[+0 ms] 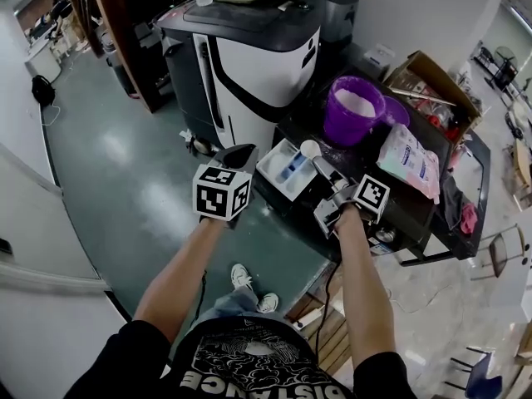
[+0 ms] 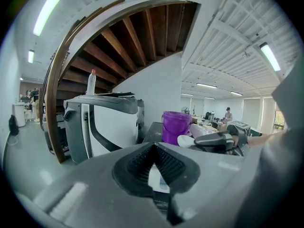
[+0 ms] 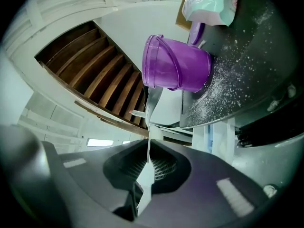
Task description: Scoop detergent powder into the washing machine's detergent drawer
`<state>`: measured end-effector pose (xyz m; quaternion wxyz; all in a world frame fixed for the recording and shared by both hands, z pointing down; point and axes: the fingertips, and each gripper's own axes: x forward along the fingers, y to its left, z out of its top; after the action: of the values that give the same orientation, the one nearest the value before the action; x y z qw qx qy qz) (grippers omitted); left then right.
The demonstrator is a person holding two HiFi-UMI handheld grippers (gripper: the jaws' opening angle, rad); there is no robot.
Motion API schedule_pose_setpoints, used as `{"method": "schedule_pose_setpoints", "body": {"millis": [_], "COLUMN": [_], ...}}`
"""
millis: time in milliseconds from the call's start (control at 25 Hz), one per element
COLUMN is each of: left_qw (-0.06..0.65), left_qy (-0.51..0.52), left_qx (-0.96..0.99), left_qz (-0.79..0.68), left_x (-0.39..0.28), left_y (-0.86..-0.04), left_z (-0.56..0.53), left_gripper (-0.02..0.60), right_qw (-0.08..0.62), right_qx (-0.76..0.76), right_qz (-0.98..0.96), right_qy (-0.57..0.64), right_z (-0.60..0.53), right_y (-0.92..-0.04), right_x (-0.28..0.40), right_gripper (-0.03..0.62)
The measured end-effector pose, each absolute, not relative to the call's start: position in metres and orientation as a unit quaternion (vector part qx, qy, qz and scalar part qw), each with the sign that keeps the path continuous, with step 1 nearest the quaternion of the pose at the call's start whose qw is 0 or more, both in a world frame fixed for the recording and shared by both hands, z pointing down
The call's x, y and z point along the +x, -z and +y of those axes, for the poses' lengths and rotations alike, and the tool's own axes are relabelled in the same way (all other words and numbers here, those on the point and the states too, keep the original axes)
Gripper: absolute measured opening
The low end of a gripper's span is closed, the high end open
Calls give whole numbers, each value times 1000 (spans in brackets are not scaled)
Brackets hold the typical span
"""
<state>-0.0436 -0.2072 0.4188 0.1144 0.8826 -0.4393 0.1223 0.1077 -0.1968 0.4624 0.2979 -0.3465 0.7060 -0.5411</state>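
Note:
A white detergent drawer (image 1: 270, 163) stands pulled out of the dark washing machine (image 1: 416, 214). My right gripper (image 1: 322, 171) is shut on the handle of a white scoop (image 1: 309, 148), whose bowl hangs over the drawer. In the right gripper view the scoop (image 3: 150, 127) shows edge-on between the closed jaws of that gripper (image 3: 148, 158). A purple bucket (image 1: 353, 106) of white powder stands on the machine top behind. My left gripper (image 1: 239, 152) hovers left of the drawer, shut and empty (image 2: 153, 146). From there I see the drawer (image 2: 156, 180) below the tips.
A detergent bag (image 1: 407, 160) lies right of the bucket, and spilled powder (image 3: 237, 65) dusts the dark top. A white-and-black machine (image 1: 249, 48) with a bottle (image 2: 91, 82) on it stands at the left. An open cardboard box (image 1: 432, 90) sits behind. Green floor lies below.

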Motion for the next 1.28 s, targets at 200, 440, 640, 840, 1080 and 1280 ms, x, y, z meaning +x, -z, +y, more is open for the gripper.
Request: {"method": "schedule_pose_setpoints", "body": {"millis": [200,440,640,840,1080,1280], "left_qw": [108,104,102,108,114,113], "left_qy": [-131,-139,-145,-151,-154,-157], "left_qx": [884,881,879,878,877,878], "left_qz": [-436,-440,-442,-441,-441,-438], "left_x": [-40,-43,-44,-44,-41,-38], "left_y": [-424,-428,-432,-440,-446,-451], "left_z": [-205,-204,-206,-207,-208,-206], "left_gripper": [0,0,0,0,0,0], "right_qw": [283,265,253,237,225,213], "right_qx": [-353,-357,-355,-360,-364,-372], "right_qz": [710,718,724,725,725,720], "right_qy": [539,535,535,538,540,545], "right_z": [-198,-204,-204,-203,-204,-200], "right_y": [-474,-482,-492,-504,-514,-526], "right_x": [107,107,103,102,103,106], "right_gripper": [38,38,38,38,38,38]}}
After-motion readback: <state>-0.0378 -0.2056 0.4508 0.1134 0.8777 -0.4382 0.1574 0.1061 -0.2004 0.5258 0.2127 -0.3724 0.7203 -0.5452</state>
